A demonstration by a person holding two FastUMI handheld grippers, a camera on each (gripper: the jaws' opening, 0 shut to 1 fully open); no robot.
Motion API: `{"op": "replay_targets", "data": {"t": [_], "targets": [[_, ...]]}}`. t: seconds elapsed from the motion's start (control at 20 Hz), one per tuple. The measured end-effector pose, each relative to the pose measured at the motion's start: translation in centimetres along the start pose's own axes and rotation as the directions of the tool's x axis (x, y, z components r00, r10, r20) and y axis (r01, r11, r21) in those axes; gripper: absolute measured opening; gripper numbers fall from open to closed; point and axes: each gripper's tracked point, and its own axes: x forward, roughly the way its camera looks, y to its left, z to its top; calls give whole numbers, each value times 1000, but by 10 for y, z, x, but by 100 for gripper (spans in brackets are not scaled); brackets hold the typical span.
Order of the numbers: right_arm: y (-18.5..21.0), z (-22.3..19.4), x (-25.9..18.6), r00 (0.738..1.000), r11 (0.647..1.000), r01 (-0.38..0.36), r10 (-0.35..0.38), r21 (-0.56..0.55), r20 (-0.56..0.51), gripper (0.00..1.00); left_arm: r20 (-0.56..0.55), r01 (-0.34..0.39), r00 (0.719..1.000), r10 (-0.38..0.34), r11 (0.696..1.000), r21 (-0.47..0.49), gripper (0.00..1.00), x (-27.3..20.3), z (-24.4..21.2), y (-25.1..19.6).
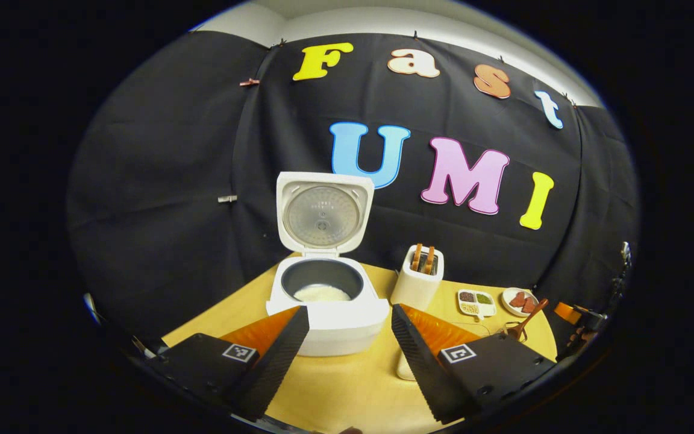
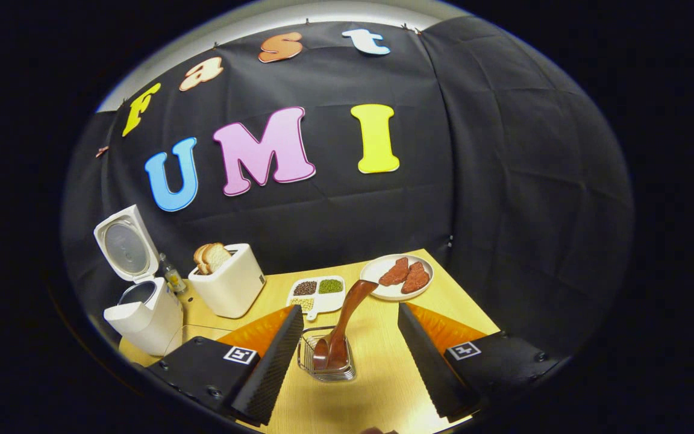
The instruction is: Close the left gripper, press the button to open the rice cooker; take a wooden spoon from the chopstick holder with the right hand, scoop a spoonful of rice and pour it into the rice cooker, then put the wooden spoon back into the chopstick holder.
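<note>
With rice cooker [image 1: 323, 301] lid already up, hovering right hand-held gripper [image 2: 350, 355] spread, wooden spoon [image 2: 342, 328] dead ahead in wire chopstick holder [image 2: 326, 369], handle leaning toward bench's far edge; left hand-held gripper [image 1: 350, 346] also spread.

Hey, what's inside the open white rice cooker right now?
The open white rice cooker holds a dark inner pot with a low layer of white rice on its bottom. The pot's near wall hides the front edge of the rice.
</note>
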Motion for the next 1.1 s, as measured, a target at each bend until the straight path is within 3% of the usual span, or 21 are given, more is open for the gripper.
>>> {"op": "replay_targets", "data": {"t": [0.45,0.8,1.1], "targets": [[44,21,-68,998,999,-46,47,-28,33,98,74,-4,997,1,999,41,95,38,106,-3],[57,34,-92,997,998,-52,55,-44,59,98,162,-58,985,54,998,22,95,114,202,29],[49,32,-103,999,999,-17,19,-47,46,98,180,-45,983,41,999,21,95,190,245,42]]}}
